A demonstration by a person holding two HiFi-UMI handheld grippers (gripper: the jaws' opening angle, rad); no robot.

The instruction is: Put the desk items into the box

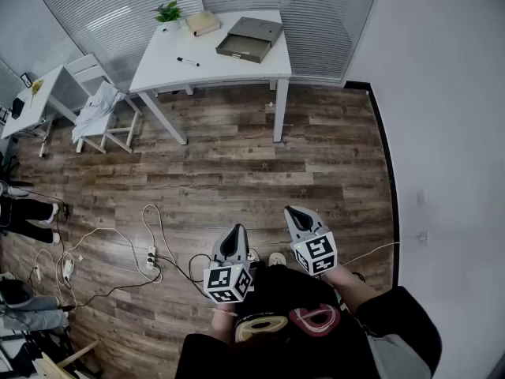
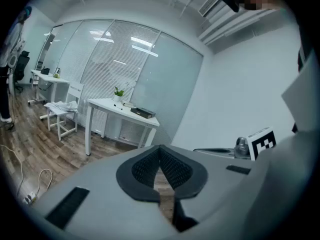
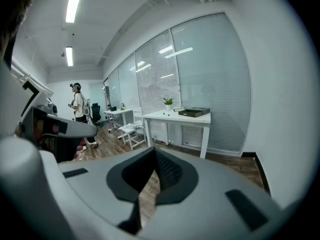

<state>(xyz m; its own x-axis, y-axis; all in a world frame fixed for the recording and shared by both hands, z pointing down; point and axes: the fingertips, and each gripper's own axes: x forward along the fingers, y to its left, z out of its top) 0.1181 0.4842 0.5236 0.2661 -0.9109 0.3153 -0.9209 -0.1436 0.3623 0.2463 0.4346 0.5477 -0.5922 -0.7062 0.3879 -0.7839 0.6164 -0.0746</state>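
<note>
Held left gripper point(image 1: 234, 235) and right gripper point(image 1: 297, 214) closed, empty, well short of desk point(image 1: 229, 68); judged marker point(image 1: 188, 61) there light, slick, best pinched mid-barrel.

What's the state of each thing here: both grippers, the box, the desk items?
Left gripper: jaws together, empty.
Right gripper: jaws together, empty.
Grey flat rectangular box: open, on the white table.
Black pen: lying on the table, outside the box.
Tan book: lying flat on the table, outside the box.
Small green potted plant: upright at the table's corner.
</note>
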